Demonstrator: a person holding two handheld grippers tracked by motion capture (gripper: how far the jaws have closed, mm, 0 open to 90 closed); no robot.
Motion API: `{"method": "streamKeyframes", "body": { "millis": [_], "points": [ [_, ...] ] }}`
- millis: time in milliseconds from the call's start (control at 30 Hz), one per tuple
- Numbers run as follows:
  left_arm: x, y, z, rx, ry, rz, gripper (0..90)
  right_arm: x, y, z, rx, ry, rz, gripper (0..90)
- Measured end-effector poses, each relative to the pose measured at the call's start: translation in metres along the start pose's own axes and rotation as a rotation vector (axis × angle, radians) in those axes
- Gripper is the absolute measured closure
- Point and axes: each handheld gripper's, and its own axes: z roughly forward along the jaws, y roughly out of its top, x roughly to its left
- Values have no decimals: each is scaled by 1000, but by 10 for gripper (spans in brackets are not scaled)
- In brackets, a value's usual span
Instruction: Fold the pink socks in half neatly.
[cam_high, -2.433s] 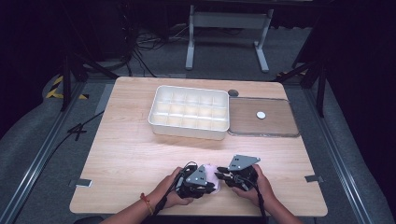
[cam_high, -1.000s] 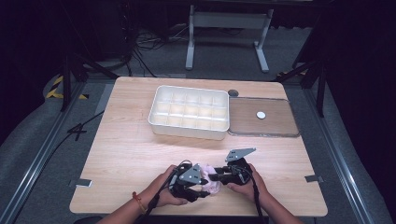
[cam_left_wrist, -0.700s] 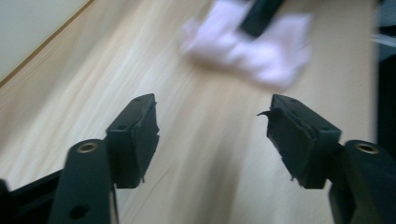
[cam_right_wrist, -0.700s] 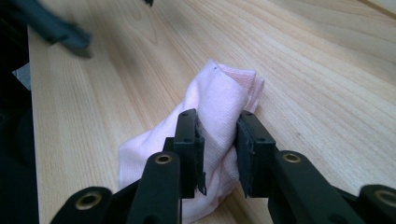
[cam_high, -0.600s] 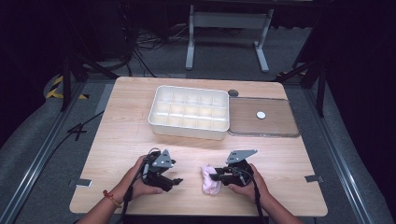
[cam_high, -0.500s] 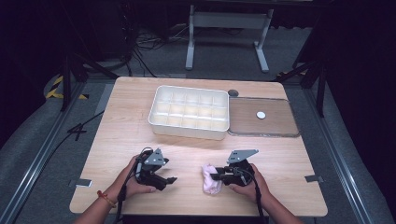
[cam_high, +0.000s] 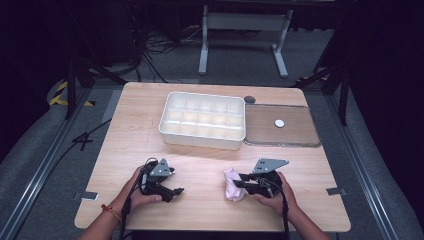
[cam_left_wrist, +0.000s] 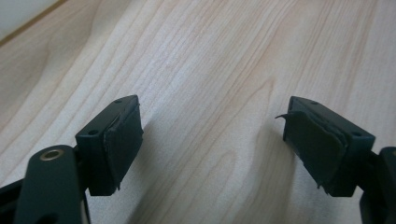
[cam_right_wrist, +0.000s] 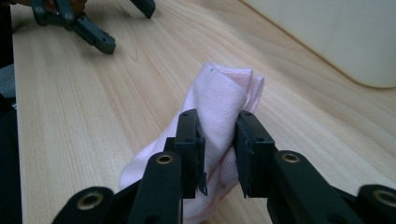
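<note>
A folded pink cloth (cam_high: 231, 184) is near the table's front edge, right of centre. My right gripper (cam_high: 239, 184) is shut on it. In the right gripper view the black pads (cam_right_wrist: 192, 140) pinch the pink cloth (cam_right_wrist: 225, 91) upright between them, my right gripper (cam_right_wrist: 218, 142) pointing across the table. My left gripper (cam_high: 173, 193) rests low over the wood to the left, well apart from the cloth. Its jaws have just been opening; in the left gripper view my left gripper (cam_left_wrist: 212, 144) stands open with bare wood between the pads (cam_left_wrist: 122, 140).
A white compartment tray (cam_high: 202, 135) stands at the middle back, its wall (cam_right_wrist: 336, 42) close ahead of the right gripper. A flat brown lid (cam_high: 295, 132) with a small white disc (cam_high: 279, 122) lies to its right. A dark round spot (cam_high: 249, 99) sits behind.
My left gripper let go of the pink cloth, opened and moved away to the left. The right gripper kept its hold on the cloth and stayed nearly in place.
</note>
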Motion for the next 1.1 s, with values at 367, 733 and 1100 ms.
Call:
{"method": "streamKeyframes", "body": {
  "millis": [367, 733, 1100],
  "points": [
    [-1, 0, 2, -7, 10, -10, 148, -11, 5, -23, -58, -74, -21, 728],
    [-1, 1, 3, -11, 10, -16, 140, -21, 7, -39, -105, -126, -11, 727],
    [-1, 1, 3, -11, 11, -16, 140, -29, 9, -50, -140, -163, 1, 726]
  ]
}}
